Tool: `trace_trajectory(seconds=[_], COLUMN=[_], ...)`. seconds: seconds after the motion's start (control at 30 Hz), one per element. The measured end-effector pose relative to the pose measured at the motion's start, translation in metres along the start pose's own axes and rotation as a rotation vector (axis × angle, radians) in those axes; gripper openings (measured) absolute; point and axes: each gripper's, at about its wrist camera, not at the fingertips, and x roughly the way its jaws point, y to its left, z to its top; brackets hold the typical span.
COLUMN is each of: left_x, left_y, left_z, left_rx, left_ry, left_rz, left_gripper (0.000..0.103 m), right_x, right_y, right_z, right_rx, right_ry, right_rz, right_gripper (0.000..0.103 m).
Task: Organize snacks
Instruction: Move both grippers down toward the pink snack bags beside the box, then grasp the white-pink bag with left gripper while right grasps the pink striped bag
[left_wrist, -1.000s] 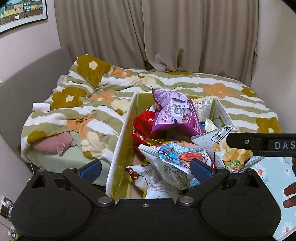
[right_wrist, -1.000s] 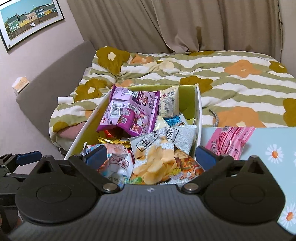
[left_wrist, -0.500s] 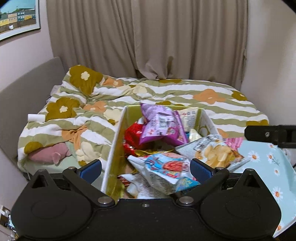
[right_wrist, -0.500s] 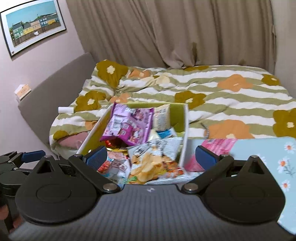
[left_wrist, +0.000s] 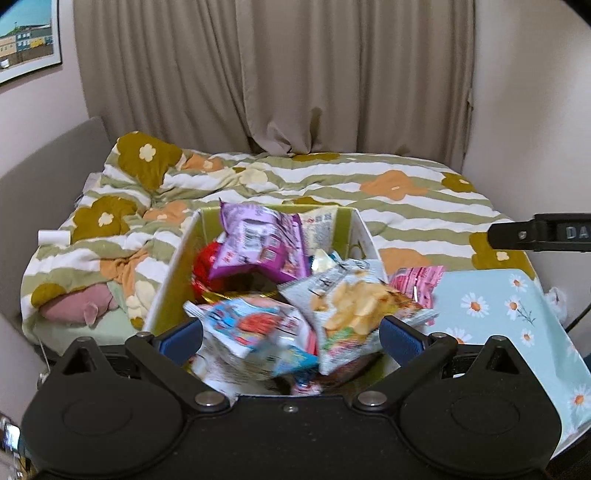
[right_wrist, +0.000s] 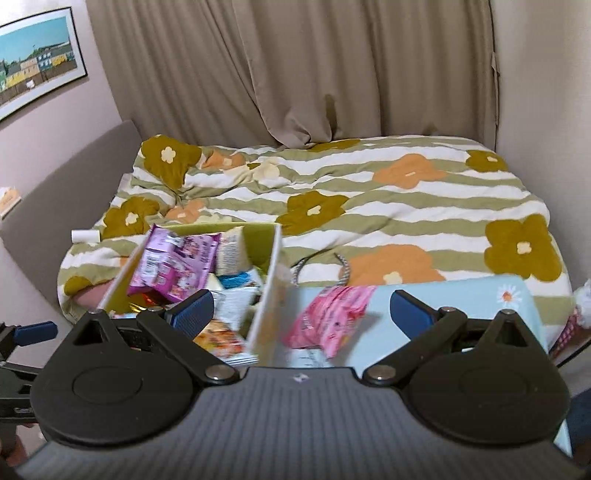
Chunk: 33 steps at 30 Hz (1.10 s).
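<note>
A white box with a green inside (left_wrist: 168, 273) (right_wrist: 271, 280) is heaped with snack bags: a purple bag (left_wrist: 258, 247) (right_wrist: 170, 262) at the back, a chip bag (left_wrist: 351, 306) and a blue-and-red bag (left_wrist: 255, 328) in front. A pink snack bag (right_wrist: 328, 314) (left_wrist: 417, 284) lies on the light blue daisy-print surface (right_wrist: 443, 295) right of the box. My left gripper (left_wrist: 291, 332) is open and empty, above the box's near end. My right gripper (right_wrist: 301, 310) is open and empty, over the box's right wall and the pink bag.
A bed with a green-striped flower quilt (left_wrist: 369, 192) fills the space behind the box, with curtains (left_wrist: 277, 74) behind it. A grey headboard (right_wrist: 66, 195) runs along the left. A hair band (right_wrist: 321, 262) lies on the quilt near the box. The other gripper's arm (left_wrist: 539, 232) shows at right.
Both grippers have pulled back and risen from the box, so more of the bed shows. My right gripper has also swung right, toward the pink bag. Both stayed open.
</note>
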Motion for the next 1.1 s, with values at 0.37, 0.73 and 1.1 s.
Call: trace_trajectory(seconds=[0.37, 0.73, 1.1], left_x=[0.011, 0.057, 0.124], left_y=[-0.077, -0.138, -0.176], left_z=[-0.023, -0.059, -0.077], left_rx=[-0.208, -0.291, -0.294], left_ry=[0.058, 0.19, 0.332], left_rz=[0.219, 0.272, 0.267], left_gripper=[0.103, 0.098, 0.088], right_x=[0.063, 0.134, 0.193], right_y=[-0.065, -0.088, -0.071], right_z=[0.012, 0.007, 0.002], right_rx=[-0.206, -0.42, -0.566], right_ry=[0.104, 0.204, 0.293], right_rz=[0.198, 0.337, 0.397], right_gripper=[0.103, 0.103, 0.103])
